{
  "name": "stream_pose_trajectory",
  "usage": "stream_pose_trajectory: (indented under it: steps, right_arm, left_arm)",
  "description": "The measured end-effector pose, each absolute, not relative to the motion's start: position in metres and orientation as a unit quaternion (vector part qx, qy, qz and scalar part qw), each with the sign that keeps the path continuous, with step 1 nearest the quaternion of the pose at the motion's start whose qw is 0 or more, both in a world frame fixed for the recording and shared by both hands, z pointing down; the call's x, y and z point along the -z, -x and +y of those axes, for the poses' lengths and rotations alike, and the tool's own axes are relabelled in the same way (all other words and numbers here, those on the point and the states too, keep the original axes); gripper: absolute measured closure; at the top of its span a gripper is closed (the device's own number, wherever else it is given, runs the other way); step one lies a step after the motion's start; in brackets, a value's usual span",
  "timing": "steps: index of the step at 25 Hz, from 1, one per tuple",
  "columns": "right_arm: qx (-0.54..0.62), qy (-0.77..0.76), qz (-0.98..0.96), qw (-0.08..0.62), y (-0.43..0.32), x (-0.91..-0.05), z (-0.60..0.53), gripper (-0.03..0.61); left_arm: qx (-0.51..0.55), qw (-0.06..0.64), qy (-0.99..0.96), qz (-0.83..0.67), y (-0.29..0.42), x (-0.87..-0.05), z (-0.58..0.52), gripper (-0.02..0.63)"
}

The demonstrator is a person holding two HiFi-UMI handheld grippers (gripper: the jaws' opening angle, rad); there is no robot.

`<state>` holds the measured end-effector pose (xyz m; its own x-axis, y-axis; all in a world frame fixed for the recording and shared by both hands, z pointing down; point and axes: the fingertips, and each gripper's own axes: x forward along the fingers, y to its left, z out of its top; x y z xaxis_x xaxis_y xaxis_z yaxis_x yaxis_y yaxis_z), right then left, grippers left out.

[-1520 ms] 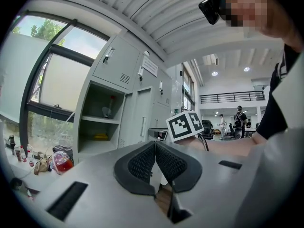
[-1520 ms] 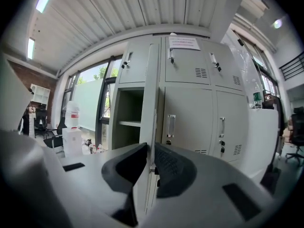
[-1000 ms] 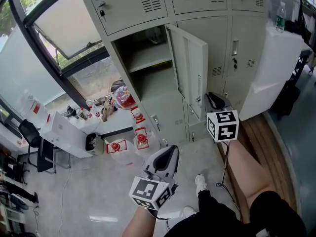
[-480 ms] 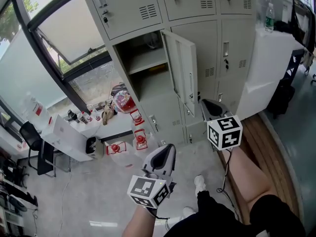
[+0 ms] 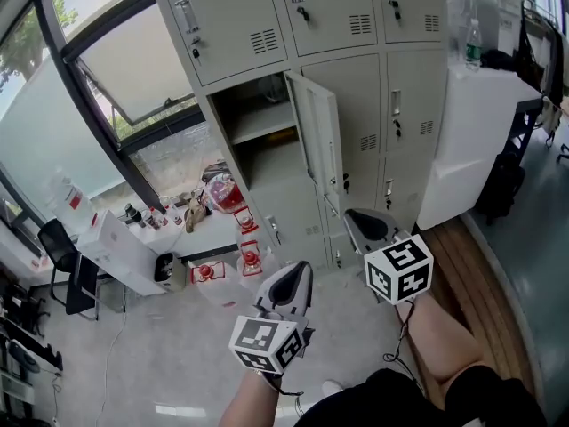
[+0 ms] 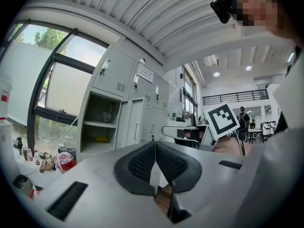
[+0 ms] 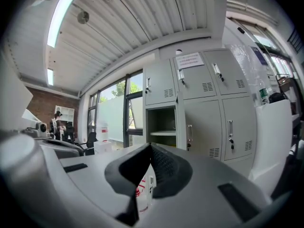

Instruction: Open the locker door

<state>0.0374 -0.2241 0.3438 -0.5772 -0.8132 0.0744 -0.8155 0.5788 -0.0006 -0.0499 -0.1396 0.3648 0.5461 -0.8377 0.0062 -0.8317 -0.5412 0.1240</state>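
Observation:
The grey locker bank [image 5: 356, 25] has one door [image 5: 318, 140] swung open, edge toward me, with its shelved compartment [image 5: 258, 127] showing. My right gripper [image 5: 366, 223] hangs shut and empty below and in front of that door, clear of it. Lower left, my left gripper [image 5: 289, 283] is shut too, with nothing in it. In the left gripper view its pads [image 6: 142, 163] meet, with the open compartment [image 6: 99, 122] far off. In the right gripper view the jaws are together ahead of the open door [image 7: 179, 122].
Red lanterns and white jugs [image 5: 252, 258] sit on the floor by the locker's base. White boxes [image 5: 116, 243] and a black chair [image 5: 58, 247] stand at the left under the window. At the right is a white cabinet [image 5: 462, 132] with a bottle [image 5: 473, 44] on it.
My right gripper has drawn back and down from the open door's lower edge. The head view has tilted up, so more of the lockers shows. The left gripper has barely moved.

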Motion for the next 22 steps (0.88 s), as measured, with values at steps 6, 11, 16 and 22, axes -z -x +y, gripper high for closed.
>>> stream_pose_trajectory:
  steps: [6, 11, 16, 22]
  right_arm:
    - [-0.015, -0.419, -0.907, 0.037, -0.046, -0.337, -0.199, 0.525]
    - [-0.017, -0.396, -0.917, 0.043, -0.068, -0.342, -0.185, 0.525]
    - [-0.023, -0.377, -0.925, 0.046, -0.087, -0.347, -0.167, 0.525]
    - [-0.02, -0.363, -0.93, 0.051, -0.106, -0.359, -0.156, 0.525]
  left_arm:
    - [0.041, 0.067, -0.859, -0.505, 0.032, -0.356, -0.136, 0.597]
    - [0.046, 0.073, -0.846, -0.526, 0.01, -0.36, -0.125, 0.597]
    - [0.039, 0.063, -0.834, -0.547, -0.011, -0.361, -0.108, 0.597]
    - [0.035, 0.061, -0.828, -0.556, -0.035, -0.373, -0.096, 0.597]
